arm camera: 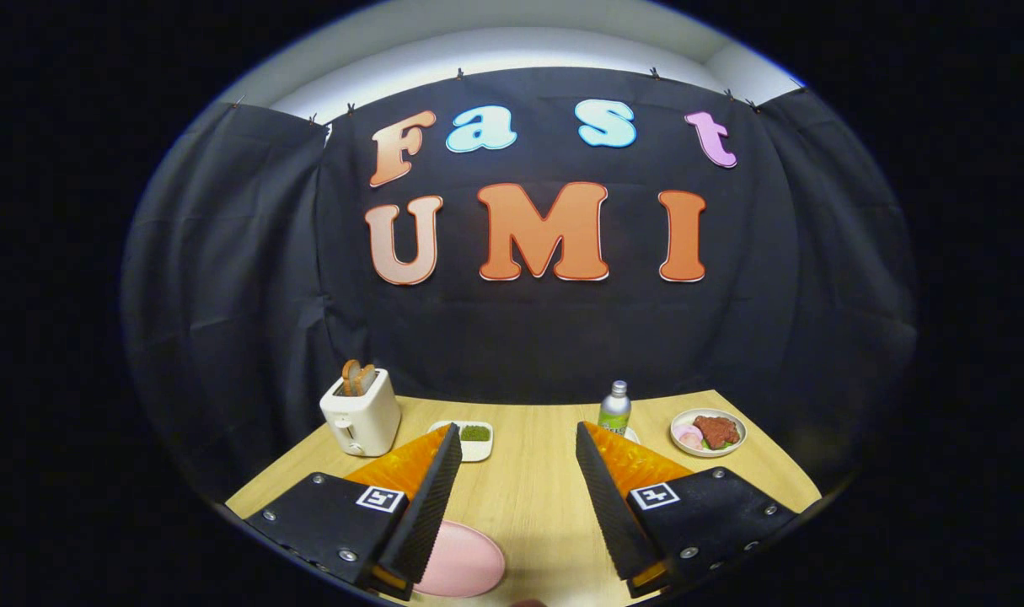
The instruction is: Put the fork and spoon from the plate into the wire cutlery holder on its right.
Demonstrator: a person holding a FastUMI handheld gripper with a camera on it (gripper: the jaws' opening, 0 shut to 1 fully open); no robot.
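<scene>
Gripper (pixel 518 443) fingers spread apart over wooden surface (pixel 528 489), nothing between them; pink plate (pixel 465 563) beneath the left finger; toaster (pixel 361 413) beyond.

My gripper (pixel 518 438) is spread wide over bare worktop, its pads (pixel 431 497) ribbed and matt. The worktop (pixel 537 489) looks like pale wood grain with a smooth, low sheen. The pink plate (pixel 465 561) is smooth and matt, the toaster (pixel 361 415) glossy plastic, the bottle (pixel 615 407) metallic at its cap. The wall (pixel 242 270) behind is creased matt cloth.
</scene>
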